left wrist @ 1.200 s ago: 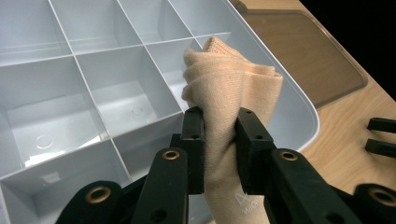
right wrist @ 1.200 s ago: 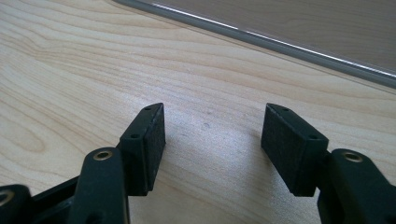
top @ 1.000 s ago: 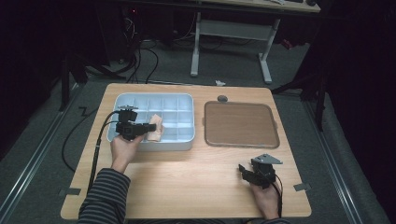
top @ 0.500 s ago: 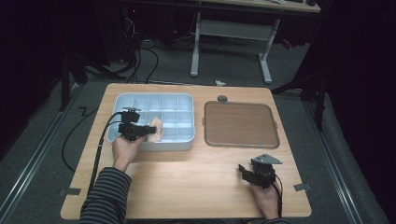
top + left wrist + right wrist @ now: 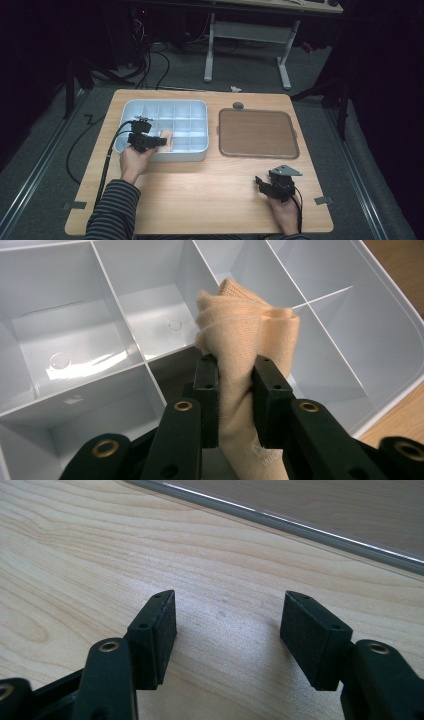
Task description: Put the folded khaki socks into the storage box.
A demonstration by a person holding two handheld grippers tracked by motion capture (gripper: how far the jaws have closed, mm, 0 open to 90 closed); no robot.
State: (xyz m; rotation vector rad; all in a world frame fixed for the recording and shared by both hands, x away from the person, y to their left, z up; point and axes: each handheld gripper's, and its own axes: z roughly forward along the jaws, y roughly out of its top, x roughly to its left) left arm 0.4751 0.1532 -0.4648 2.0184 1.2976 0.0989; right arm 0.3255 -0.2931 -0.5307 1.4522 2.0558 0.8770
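Observation:
A pale blue divided organiser box (image 5: 200,107) (image 5: 385,345) stands at the table's back left. My left gripper (image 5: 159,142) (image 5: 235,371) hovers over its front compartments, shut on a peach knitted cloth (image 5: 167,140) (image 5: 250,330) that bulges out past the pads and hangs above the dividers. My right gripper (image 5: 264,185) (image 5: 227,617) rests low over the bare wood near the front right edge, open with nothing between its pads (image 5: 160,625).
A brown tray (image 5: 258,133) with a grey rim (image 5: 310,527) lies to the right of the box. A small grey round object (image 5: 238,105) sits behind the tray. Cables trail off the left side and a desk frame stands beyond the table.
My left gripper has drifted slightly left and toward the front of the box with the cloth in it. The right gripper has stayed put.

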